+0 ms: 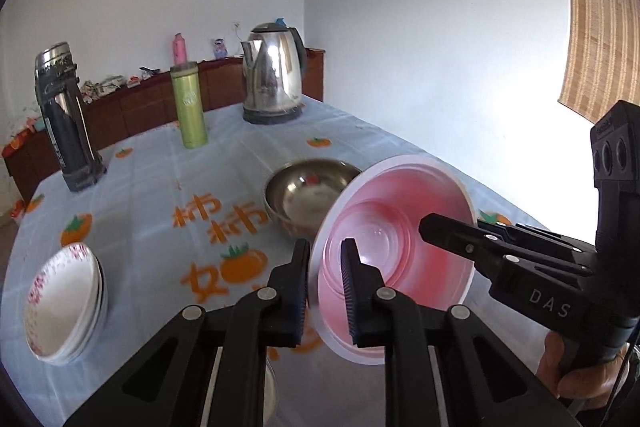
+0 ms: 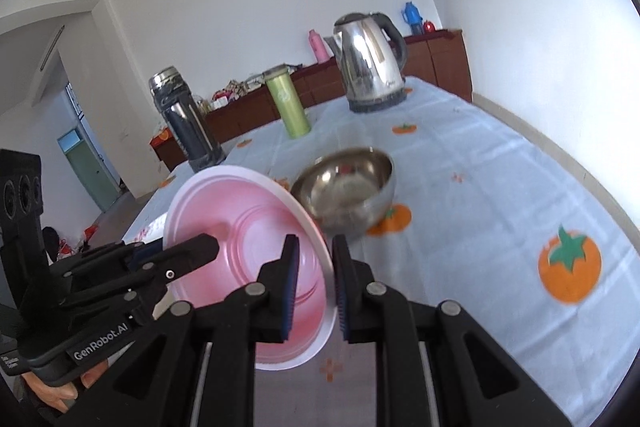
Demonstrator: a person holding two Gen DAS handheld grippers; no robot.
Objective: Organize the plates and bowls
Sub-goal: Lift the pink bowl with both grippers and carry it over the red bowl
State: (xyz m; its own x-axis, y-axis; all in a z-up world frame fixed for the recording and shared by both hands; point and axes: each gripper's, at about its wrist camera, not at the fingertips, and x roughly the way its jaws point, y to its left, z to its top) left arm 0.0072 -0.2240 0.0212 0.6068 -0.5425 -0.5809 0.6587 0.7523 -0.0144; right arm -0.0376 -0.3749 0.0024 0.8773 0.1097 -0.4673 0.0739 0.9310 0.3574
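This is a room in a home, most likely a dining or living space. A tabletop (image 2: 500,163) carries a pale blue cloth printed with orange persimmons. On it, behind a steel bowl (image 2: 348,187), stand an electric kettle (image 2: 370,63), a green flask (image 2: 289,105) and a dark vacuum flask (image 2: 184,115). Left of the steel bowl lies a stack of white bowls (image 1: 64,303). Beyond the kettle a low wooden sideboard (image 2: 440,59) runs along plain white walls, loaded with household odds and ends, among them a pink thermos (image 2: 318,45). A woven bamboo blind (image 1: 596,19) hangs well to the right of the kettle.
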